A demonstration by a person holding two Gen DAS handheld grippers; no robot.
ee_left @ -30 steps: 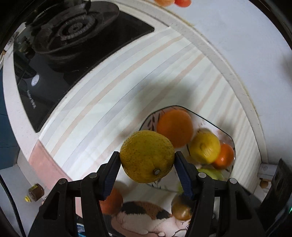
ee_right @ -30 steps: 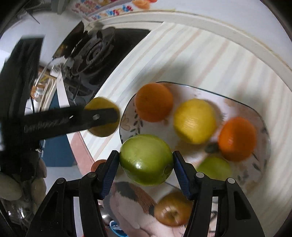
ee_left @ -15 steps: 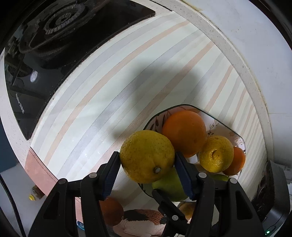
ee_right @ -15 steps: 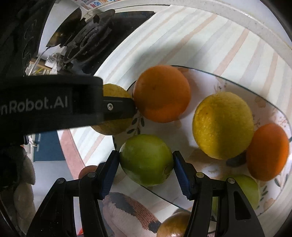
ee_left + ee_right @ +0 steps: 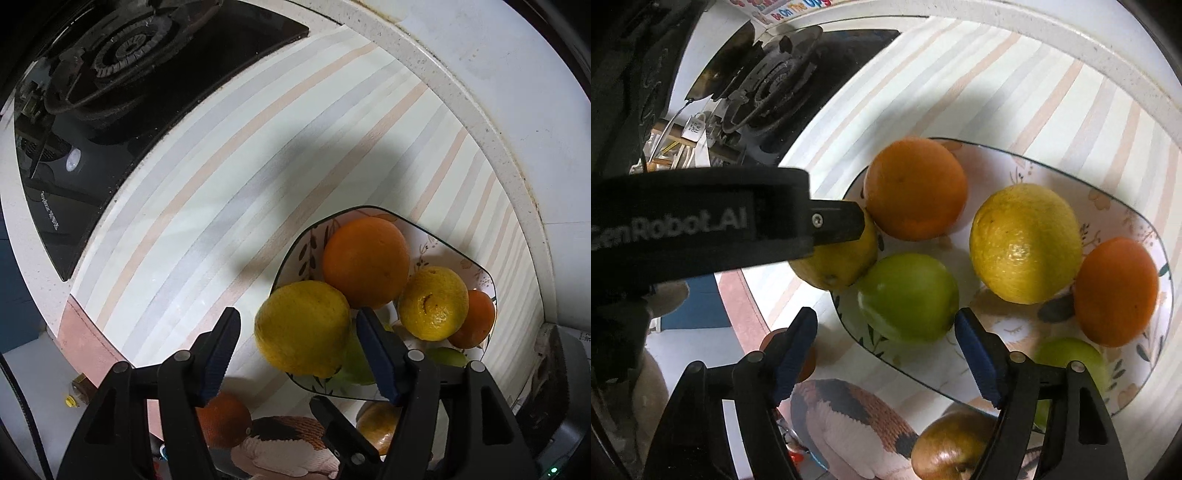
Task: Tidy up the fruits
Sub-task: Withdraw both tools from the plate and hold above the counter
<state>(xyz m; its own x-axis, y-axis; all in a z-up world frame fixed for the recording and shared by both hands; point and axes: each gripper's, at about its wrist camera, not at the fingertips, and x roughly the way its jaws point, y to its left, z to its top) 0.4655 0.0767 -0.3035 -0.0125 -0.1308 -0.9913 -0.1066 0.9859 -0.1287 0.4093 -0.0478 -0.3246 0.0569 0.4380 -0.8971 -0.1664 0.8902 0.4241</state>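
The patterned plate [image 5: 1108, 199] holds an orange [image 5: 916, 188], a lemon [image 5: 1027, 243], a smaller orange [image 5: 1115, 291] and a green apple [image 5: 1071, 362]. Another green apple [image 5: 908, 295] lies in the plate's near left part. My right gripper [image 5: 886, 312] straddles it, jaws opening, both pads clear of it. My left gripper [image 5: 296, 312] points down over the plate's [image 5: 443, 243] left rim, jaws opening. A speckled yellow lemon [image 5: 303, 328] sits between them, close to the right pad and apart from the left. The right wrist view shows this lemon [image 5: 834, 266] against the apple.
A black gas hob [image 5: 129, 74] lies at the far left of the striped counter [image 5: 221, 206]. Near the front edge, a cat-pattern mat [image 5: 849, 413] has a brownish apple [image 5: 945, 446] and an orange [image 5: 221, 417] beside it. A white wall [image 5: 498, 74] borders the counter behind.
Both grippers came lower over the plate. The right jaws spread and let go of the green apple, now in the plate. The left jaws widened off the lemon.
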